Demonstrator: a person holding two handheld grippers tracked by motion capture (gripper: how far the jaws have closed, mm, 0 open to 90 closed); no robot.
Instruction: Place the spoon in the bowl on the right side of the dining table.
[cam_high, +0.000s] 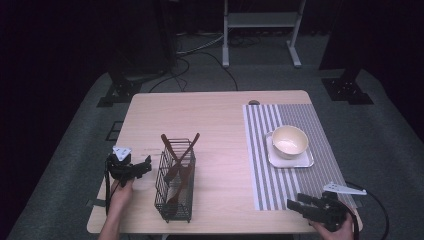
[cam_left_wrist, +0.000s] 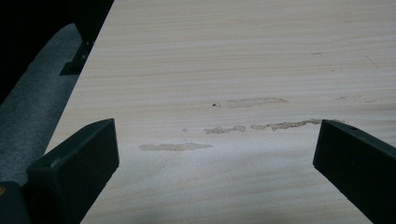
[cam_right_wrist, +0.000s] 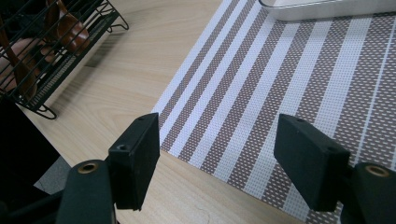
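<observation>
Wood surface: pale wooden table, worn patches of finish on its near-left part, in front of your left gripper.
Wire basket: black wire-mesh cutlery basket, upright on the table, left of centre and near you.
Basket contents: dark brown wooden utensils, handles crossed above the rim; the exact count is hard to tell.
Placemat: brown-and-white striped woven placemat, flat on the right half of the table.
Tray: small white square tray on the far-middle part of the placemat.
Bowl: cream round bowl sitting on the tray, seemingly empty.
Left gripper: your left gripper is at the near-left, just left of the basket, jaws spread wide over bare wood, gripping nothing.
Right gripper: your right gripper is at the near-right corner, jaws spread wide above the placemat's near edge, gripping nothing.
Task stated: none.
Progress, as a judgement: nothing appears started; all utensils sit in the basket, and no utensil lies on the placemat.
Remaining, as a judgement: if a place setting is intended, every utensil transfer is yet to do.
</observation>
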